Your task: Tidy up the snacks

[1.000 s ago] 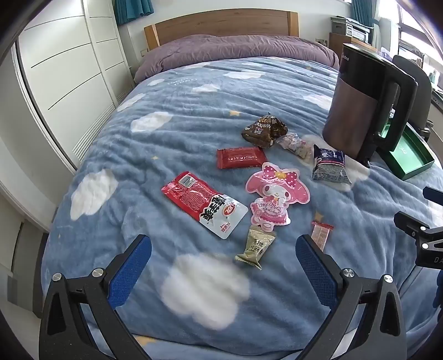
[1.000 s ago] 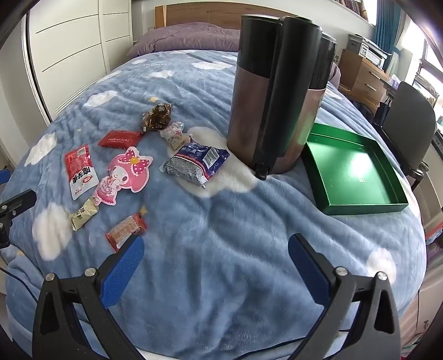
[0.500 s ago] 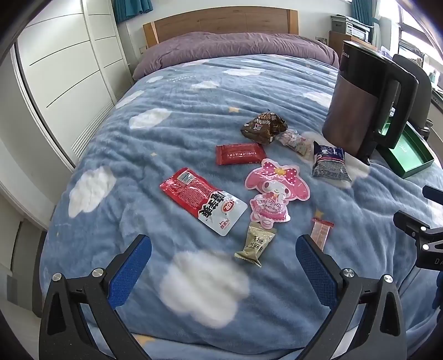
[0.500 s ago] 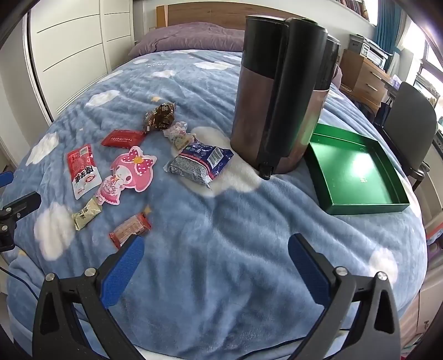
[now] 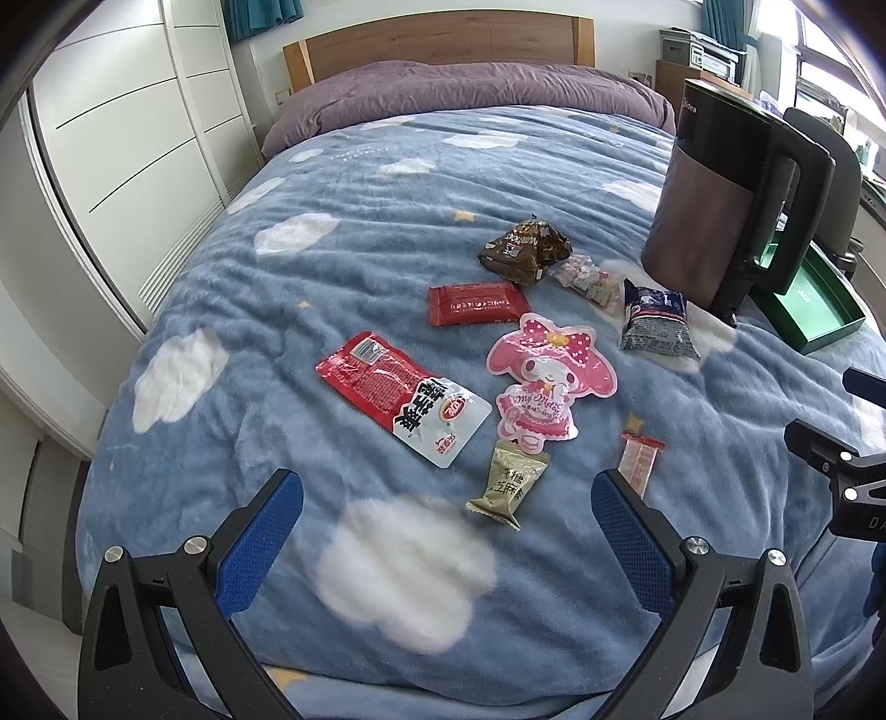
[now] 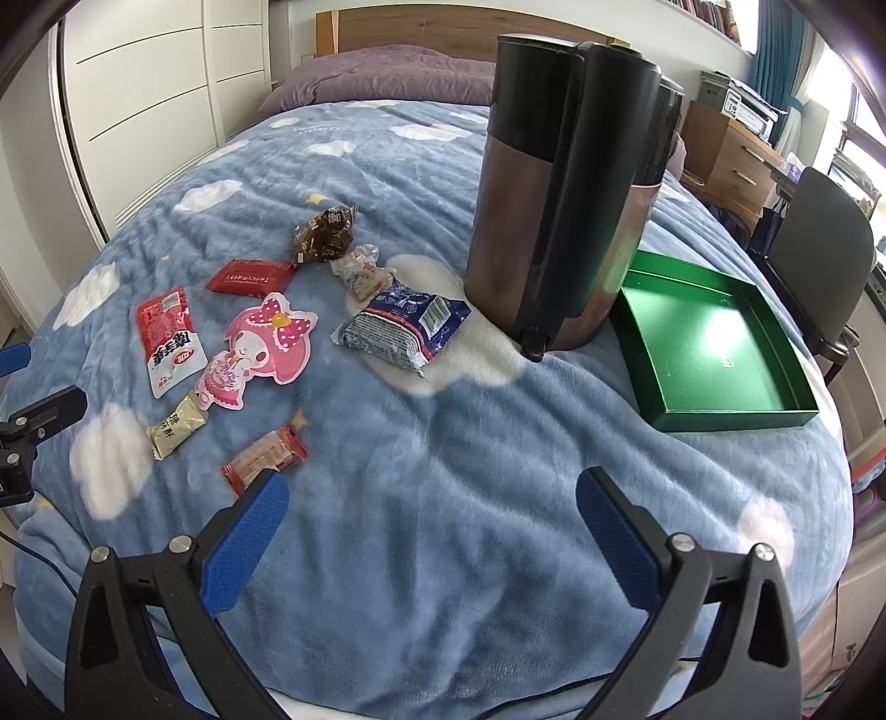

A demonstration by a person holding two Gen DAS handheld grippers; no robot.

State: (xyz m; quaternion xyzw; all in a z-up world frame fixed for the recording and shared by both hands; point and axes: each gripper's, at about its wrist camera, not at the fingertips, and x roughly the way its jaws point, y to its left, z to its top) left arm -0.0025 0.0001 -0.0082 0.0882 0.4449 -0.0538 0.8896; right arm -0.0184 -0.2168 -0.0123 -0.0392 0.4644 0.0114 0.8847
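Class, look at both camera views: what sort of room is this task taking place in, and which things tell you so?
Most likely a bedroom. The snacks lie on a bed with a cloud-patterned blue blanket, a wooden headboard stands behind purple bedding, and white wardrobe doors run along one side.

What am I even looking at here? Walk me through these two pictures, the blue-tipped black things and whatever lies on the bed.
No robot: a person carries a two-finger tool in each hand, with a wide-angle camera on each looking along its fingers. One picture comes from the left tool, the other from the right tool. The black arms with blue pads at the bottom are those fingers. Both stand open and hold nothing.

They hover over a blue cloud blanket. On it lie small snack packets, among them a pink cartoon pouch, a red and white packet and a dark blue packet. A tall dark kettle stands beside an empty green tray.
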